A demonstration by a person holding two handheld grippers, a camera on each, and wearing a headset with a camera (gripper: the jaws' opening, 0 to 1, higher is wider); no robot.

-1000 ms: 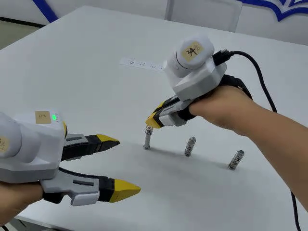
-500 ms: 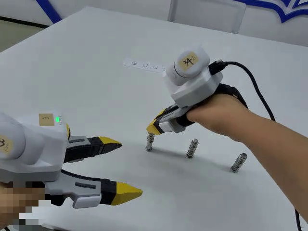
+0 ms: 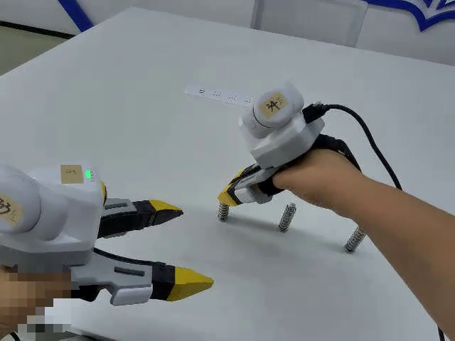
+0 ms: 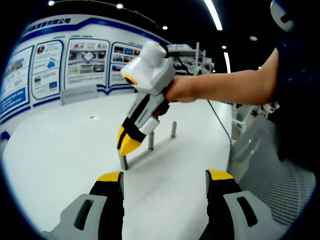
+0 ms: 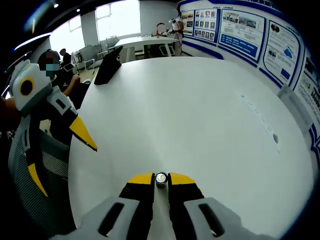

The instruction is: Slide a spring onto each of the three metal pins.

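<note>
Right gripper: tilts down onto the left pin. Its jaws are drawn in against the pin's round top from both sides; I cannot tell whether they pinch the coil as well.
Left gripper: jaws wide apart and holding nothing, hovering over the worktop's near left part, well apart from the pins.
Left spring: sits low on its pin, just under the yellow tips.
Middle spring and right spring: each stands in the row that runs from the middle of the worktop toward its right edge, the right one leaning a little.
Stage: all three pins seem to carry a coil, so this looks like the last seating push.
Risk, tipping: the gripper comes in at a slant, so pressure off the pin's axis could topple it.
Risk, rebound: if the jaws open while the coil is squeezed, it could jump up or off.
Risk, sleeve side: the forearm passes just above the right spring and could brush it on the way out.
Risk, cable: it trails toward the far right and could drag across the row.
</note>
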